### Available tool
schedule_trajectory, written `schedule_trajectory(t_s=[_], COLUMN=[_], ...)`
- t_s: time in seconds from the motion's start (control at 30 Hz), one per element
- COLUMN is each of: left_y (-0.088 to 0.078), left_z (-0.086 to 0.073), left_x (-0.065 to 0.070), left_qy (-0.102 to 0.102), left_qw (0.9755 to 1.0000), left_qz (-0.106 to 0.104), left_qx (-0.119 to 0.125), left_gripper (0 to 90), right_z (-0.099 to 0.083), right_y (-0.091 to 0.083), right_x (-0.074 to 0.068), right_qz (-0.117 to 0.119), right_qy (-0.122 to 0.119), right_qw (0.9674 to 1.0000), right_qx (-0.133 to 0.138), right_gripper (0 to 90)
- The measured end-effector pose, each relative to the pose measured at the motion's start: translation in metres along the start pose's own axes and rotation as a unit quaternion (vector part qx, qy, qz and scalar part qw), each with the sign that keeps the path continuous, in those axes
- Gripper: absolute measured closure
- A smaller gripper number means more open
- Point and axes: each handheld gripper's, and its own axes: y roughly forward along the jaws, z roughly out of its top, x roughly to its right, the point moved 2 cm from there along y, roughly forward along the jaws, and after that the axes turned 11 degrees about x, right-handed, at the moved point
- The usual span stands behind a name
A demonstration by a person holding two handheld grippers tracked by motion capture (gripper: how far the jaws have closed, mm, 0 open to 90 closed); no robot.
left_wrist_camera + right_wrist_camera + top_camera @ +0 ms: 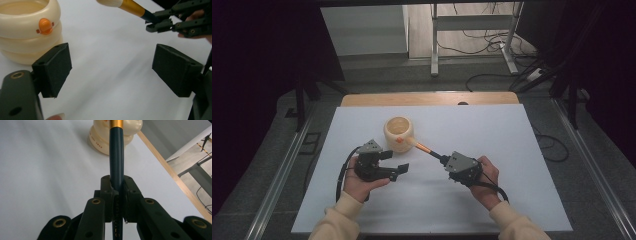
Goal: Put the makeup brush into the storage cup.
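Now one brush [426,148] sits clamped in the right gripper's [446,160] jaws, left gripper [404,168] wide open, beside one cup [398,132].

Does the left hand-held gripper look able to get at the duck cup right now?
Probably yes: the left hand-held gripper is open and empty, the cup stands just beyond its jaws, and bare table lies between them.

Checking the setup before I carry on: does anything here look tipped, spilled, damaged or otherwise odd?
Nothing stands out. The cream duck-faced cup stands upright on the white table. The right gripper is clamped on the brush by its dark handle, bristles near the cup's rim. The left gripper is open and holds nothing.
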Motion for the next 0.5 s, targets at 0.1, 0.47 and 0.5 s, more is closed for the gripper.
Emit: schedule_trajectory(t_s=[0.1,0.47,0.5], left_y=[0.004,0.013,0.014], left_z=[-0.001,0.0,-0.001], left_x=[0.0,0.005,0.005], left_qy=[-0.016,-0.036,-0.04], left_qw=[0.9998,0.9981,0.9976], left_qz=[-0.01,-0.018,-0.019], left_qx=[0.012,0.047,0.053], left_gripper=[17.7,18.1,18.5], right_z=[0.0,0.002,0.002], right_y=[-0.001,-0.004,-0.005], right_x=[0.001,0.004,0.004], right_qz=[-0.001,-0.005,-0.005], right_qy=[0.007,0.021,0.022], right_qw=[1.0,0.9995,0.9995], right_qx=[0.006,0.021,0.023], right_gripper=[81.3,81.3,81.3])
